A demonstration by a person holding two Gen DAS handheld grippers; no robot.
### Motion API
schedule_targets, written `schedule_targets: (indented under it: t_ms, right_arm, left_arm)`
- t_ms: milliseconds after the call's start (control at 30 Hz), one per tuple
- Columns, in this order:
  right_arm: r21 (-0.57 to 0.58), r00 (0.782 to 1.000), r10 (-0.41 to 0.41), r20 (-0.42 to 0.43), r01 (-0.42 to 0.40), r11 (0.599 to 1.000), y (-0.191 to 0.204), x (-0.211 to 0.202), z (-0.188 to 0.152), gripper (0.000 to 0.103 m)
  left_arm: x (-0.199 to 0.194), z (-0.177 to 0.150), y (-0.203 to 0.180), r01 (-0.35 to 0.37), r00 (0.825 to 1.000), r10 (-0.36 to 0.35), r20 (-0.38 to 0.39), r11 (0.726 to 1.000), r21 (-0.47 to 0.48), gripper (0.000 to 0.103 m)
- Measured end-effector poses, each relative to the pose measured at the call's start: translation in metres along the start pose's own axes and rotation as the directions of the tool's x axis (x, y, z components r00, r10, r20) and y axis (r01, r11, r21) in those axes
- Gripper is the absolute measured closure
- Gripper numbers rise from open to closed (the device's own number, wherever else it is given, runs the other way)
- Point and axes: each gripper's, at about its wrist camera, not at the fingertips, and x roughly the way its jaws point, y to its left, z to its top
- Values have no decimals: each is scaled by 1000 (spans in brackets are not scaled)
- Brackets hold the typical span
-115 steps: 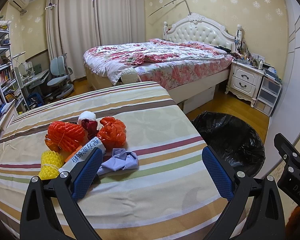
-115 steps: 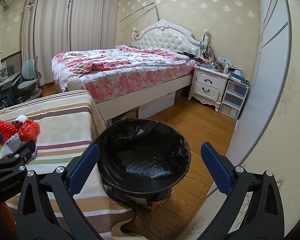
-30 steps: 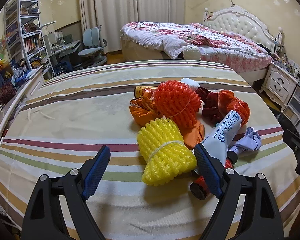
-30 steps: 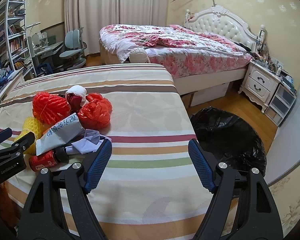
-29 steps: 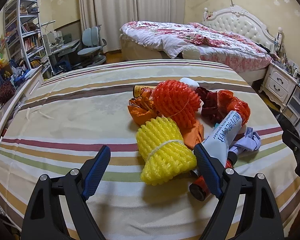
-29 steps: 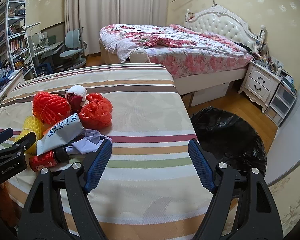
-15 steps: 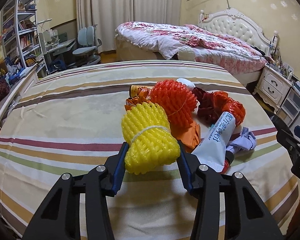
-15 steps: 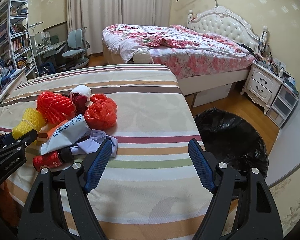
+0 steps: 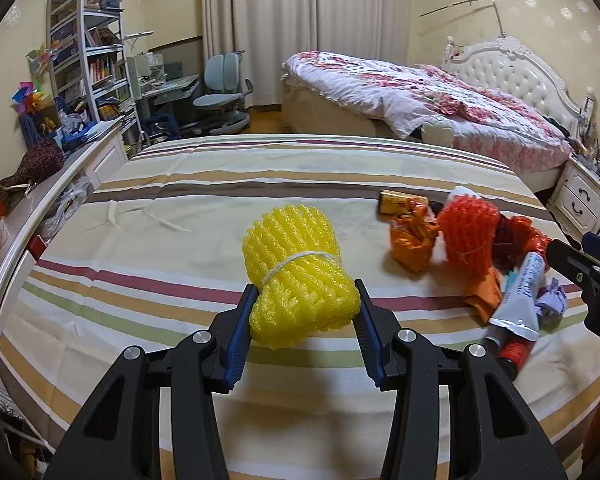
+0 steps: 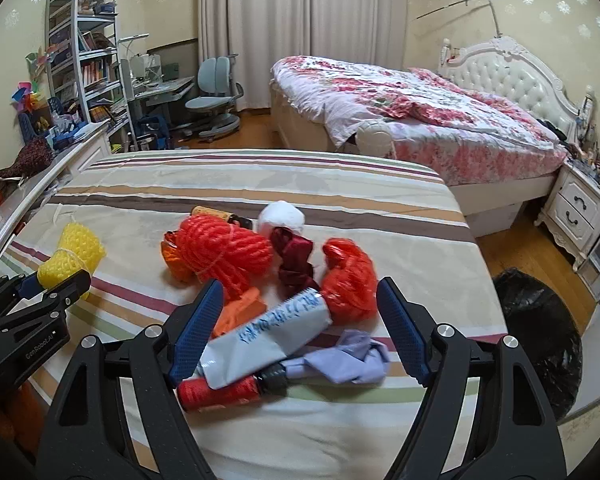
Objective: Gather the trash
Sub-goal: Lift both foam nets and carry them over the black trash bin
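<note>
Striped cloth (image 9: 228,184) covers the big table. Far right on the floor sits the black trash bag (image 10: 540,332). Trash lies in a heap – an orange foam net (image 10: 224,256), a grey tube (image 10: 276,332), a red bottle (image 10: 220,394). The left gripper (image 9: 302,320) squeezes the yellow foam net (image 9: 296,272), near the table's middle. The right gripper (image 10: 300,328) hangs wide open over the tube, holding nothing. Squeeze softly and carry the net right – drop it above the bag.

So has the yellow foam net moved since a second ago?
Yes. The yellow net, gripped by the left fingers, has come away leftward from the orange net it lay against.
</note>
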Motion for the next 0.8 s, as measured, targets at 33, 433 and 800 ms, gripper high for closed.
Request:
schedule_targets:
  t_ms: [33,433,800]
  right_arm:
    - [-6,1000,11,-6,-11,1000,6,4,3,26]
    - [-84,997,22,-67,-28,996,52,49,21,34]
    - [-68,998,39,-56,-43,997,50,44,22,54]
  left_arm:
    - [1,-1,6,-11,1000,11,0,1000,-6,56]
    - [17,0,60,-84,996,84,-10,995,-60,56]
    - [16,1,61,-62,998,61,-4,996,-71,56]
